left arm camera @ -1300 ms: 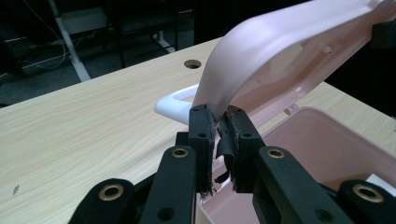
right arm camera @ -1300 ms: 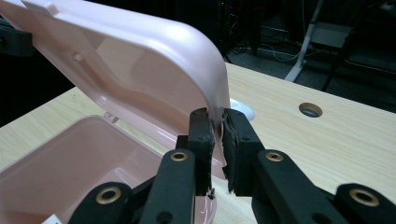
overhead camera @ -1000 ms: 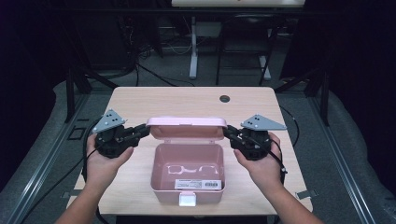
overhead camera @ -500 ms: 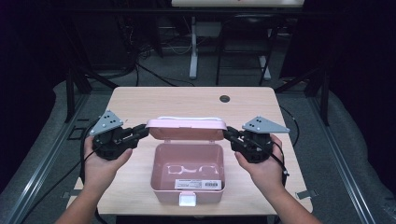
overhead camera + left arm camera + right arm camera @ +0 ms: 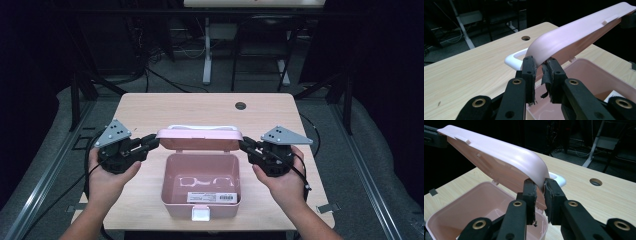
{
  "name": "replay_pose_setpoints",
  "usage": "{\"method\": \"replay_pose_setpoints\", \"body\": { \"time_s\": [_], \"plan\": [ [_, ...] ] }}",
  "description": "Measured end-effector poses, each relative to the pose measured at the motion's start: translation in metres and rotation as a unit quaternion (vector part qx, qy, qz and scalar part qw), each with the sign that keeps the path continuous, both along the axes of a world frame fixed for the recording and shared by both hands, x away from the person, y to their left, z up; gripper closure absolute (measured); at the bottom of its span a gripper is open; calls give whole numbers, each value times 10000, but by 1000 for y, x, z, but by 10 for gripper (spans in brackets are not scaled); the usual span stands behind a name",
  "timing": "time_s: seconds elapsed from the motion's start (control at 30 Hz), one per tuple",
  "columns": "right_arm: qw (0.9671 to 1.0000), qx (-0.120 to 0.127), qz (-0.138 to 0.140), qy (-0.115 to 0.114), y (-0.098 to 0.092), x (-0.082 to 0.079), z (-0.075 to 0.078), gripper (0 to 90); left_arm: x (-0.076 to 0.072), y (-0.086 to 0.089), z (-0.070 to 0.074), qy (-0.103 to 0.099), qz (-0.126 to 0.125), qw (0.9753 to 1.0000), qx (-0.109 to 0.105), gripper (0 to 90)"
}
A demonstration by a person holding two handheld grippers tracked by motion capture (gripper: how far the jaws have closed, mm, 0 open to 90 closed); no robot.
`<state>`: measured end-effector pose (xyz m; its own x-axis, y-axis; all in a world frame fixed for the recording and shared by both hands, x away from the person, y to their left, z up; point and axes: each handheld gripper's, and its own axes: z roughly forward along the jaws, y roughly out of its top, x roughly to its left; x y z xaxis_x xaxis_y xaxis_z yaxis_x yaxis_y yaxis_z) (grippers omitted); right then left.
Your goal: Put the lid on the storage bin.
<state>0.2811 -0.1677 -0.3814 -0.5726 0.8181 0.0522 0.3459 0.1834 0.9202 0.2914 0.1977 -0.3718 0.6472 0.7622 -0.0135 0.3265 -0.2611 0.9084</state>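
While the pink box (image 5: 200, 192) sits open on the table (image 5: 150, 107), your left gripper (image 5: 150, 142) and right gripper (image 5: 248, 146) each pinch 1 end of its half-raised lid (image 5: 199, 138).

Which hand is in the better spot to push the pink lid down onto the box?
Neither clearly. The left tongs pinch the lid's left end and the right tongs pinch its right end, level with each other above the open pink box. Closing it probably takes both together.
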Motion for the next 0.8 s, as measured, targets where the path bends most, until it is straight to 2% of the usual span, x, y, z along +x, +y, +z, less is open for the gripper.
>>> {"method": "replay_pose_setpoints", "body": {
  "time_s": [0.37,0.57,0.7,0.8],
  "plan": [
    [10000,15,92,-23,-3,-4,-1,775,-4,0,-3,13,-34,10000,-82,772],
    [9998,-7,196,-52,-7,-11,-3,755,-8,0,-4,-9,-68,10000,-71,769],
    [9995,85,299,39,-10,-17,-5,741,-9,0,-5,-14,-78,9999,-99,767],
    [9993,109,357,0,-12,-22,-5,733,-10,0,-5,-7,-62,9999,-130,755]
  ]
}}
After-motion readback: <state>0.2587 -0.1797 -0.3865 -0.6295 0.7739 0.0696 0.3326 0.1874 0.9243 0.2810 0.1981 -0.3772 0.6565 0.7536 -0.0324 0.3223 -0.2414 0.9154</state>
